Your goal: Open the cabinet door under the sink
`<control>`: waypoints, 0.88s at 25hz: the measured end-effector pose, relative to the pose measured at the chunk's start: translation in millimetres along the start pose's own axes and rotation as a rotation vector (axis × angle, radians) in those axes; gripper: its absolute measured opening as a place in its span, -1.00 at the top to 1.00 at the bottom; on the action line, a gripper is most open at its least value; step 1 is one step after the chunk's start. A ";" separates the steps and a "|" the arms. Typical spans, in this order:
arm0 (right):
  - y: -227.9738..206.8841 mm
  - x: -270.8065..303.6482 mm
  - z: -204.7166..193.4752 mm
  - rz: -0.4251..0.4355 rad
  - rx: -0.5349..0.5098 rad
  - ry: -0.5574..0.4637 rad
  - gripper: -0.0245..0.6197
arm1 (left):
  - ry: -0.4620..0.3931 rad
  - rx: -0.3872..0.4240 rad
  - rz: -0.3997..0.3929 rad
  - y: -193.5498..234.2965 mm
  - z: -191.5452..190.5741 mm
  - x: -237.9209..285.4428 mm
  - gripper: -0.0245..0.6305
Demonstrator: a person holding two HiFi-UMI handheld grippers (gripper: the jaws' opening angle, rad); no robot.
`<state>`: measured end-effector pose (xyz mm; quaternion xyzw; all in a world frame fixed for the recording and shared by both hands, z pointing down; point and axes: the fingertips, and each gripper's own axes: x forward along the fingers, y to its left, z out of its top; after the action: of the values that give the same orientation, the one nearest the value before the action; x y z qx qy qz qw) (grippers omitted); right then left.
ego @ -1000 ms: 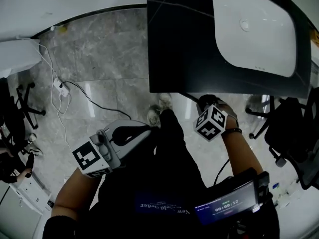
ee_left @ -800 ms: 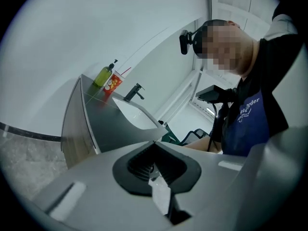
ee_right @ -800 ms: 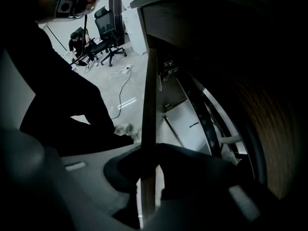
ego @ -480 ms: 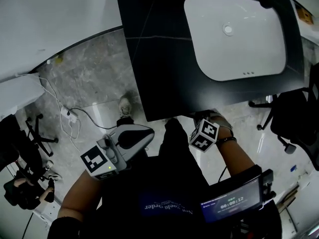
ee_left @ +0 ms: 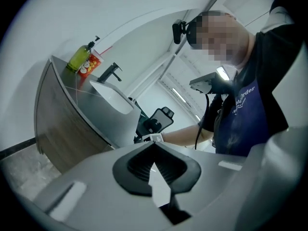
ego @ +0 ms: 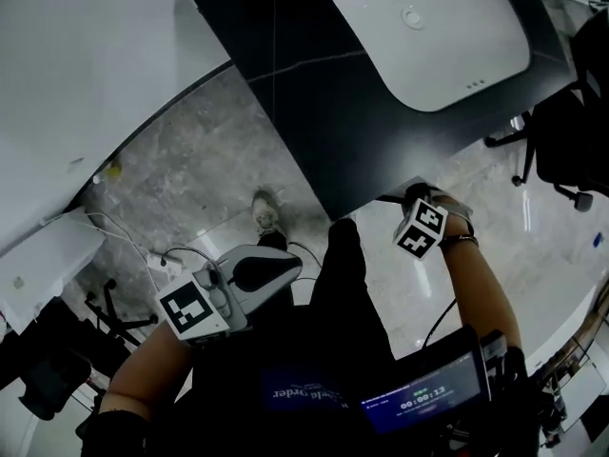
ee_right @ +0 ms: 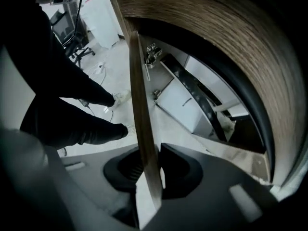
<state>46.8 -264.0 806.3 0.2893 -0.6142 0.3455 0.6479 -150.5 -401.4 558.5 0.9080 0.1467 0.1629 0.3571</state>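
The vanity has a dark countertop (ego: 314, 84) with a white basin (ego: 428, 36). In the right gripper view the wooden cabinet door (ee_right: 142, 129) stands swung out, its thin edge running down between the jaws. My right gripper (ee_right: 150, 152) is shut on that edge; in the head view it (ego: 419, 219) points down at the counter's front edge. Behind the door the cabinet's inside shows, with two hinges (ee_right: 151, 54). My left gripper (ego: 291, 267) hangs apart at the lower left; its fingertips (ee_left: 154, 143) meet on nothing. It faces the vanity's curved wooden side (ee_left: 62, 124).
A white box (ee_right: 185, 105) and a dark pipe lie inside the cabinet. A faucet (ee_left: 111, 71) and a green soap bottle (ee_left: 79, 57) stand on the counter. A cable with a power strip (ego: 157, 255) lies on the marble floor. Office chairs (ego: 571, 131) stand at the right.
The head view has swung, so the counter now sits higher and tilted. My left gripper has shifted a little sideways. My right gripper stays at the counter's front edge.
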 end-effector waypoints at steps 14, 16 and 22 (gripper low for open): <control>84.9 1.0 14.9 0.029 0.323 -0.157 0.71 | 0.116 0.082 -0.087 -31.0 -20.9 14.8 0.93; 95.6 1.6 20.5 0.032 0.373 -0.181 0.71 | 0.108 0.087 -0.093 -37.7 -19.5 17.8 0.93; 126.9 0.2 43.6 0.087 0.499 -0.237 0.68 | 0.138 0.098 -0.143 -45.1 -24.1 9.8 0.93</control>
<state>-81.0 -223.4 803.6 0.4515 -0.5934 0.4774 0.4649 -158.0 -351.5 545.7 0.8982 0.2432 0.1916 0.3121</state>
